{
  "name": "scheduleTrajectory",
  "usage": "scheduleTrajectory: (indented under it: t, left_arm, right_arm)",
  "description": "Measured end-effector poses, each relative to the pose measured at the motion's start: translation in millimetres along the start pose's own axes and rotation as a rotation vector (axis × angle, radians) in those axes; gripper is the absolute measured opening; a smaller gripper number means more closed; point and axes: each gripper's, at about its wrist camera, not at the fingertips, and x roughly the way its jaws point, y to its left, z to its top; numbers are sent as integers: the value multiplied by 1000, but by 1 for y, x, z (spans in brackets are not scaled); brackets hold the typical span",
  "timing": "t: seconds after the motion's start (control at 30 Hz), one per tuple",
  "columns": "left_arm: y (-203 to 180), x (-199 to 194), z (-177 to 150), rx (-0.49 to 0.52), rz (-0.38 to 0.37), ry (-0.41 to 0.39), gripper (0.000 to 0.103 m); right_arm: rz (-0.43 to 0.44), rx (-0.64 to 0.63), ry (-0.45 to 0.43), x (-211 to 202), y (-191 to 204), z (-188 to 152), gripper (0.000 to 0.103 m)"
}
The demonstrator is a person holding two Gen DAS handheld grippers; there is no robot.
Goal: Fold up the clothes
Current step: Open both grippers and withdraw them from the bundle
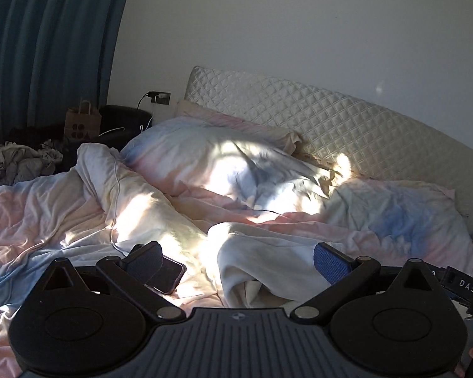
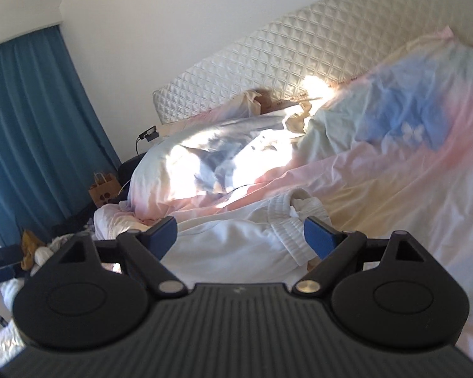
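A white garment was seen lying crumpled on the pastel duvet of the bed, its ribbed waistband bunched. It was framed by both claws, each spread wide with nothing gripped: the left gripper and the right gripper. A phone was partly hidden behind the left claw's finger. The garment's near edge was cut off by the gripper bodies.

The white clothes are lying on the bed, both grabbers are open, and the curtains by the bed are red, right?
Almost. The curtains are blue, not red; the right wrist view shows them clearly. The rest holds: the white clothes lie on the bed, and the left gripper and right gripper both have their jaws open.
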Motion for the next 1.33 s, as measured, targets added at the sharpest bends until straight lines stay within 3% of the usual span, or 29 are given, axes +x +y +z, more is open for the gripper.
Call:
scheduleTrajectory:
  t: [0.27,0.67,0.9,1.33]
  left_arm:
    - [-4,-61,-31,100,62,-10,103]
    - [4,-114,-73,115,97,-11,103]
    - [8,-119,-89,138,104,-4,103]
    - [14,-110,-88,122,112,16,103]
  right_arm:
    - [-5,-161,18,-53,59,-28,89]
    - [-27,-248,20,-94,101,-71,89]
    - [-50,-284,-10,-105,117,-90,89]
    - [-63,-328,-12,-105,130,-94,88]
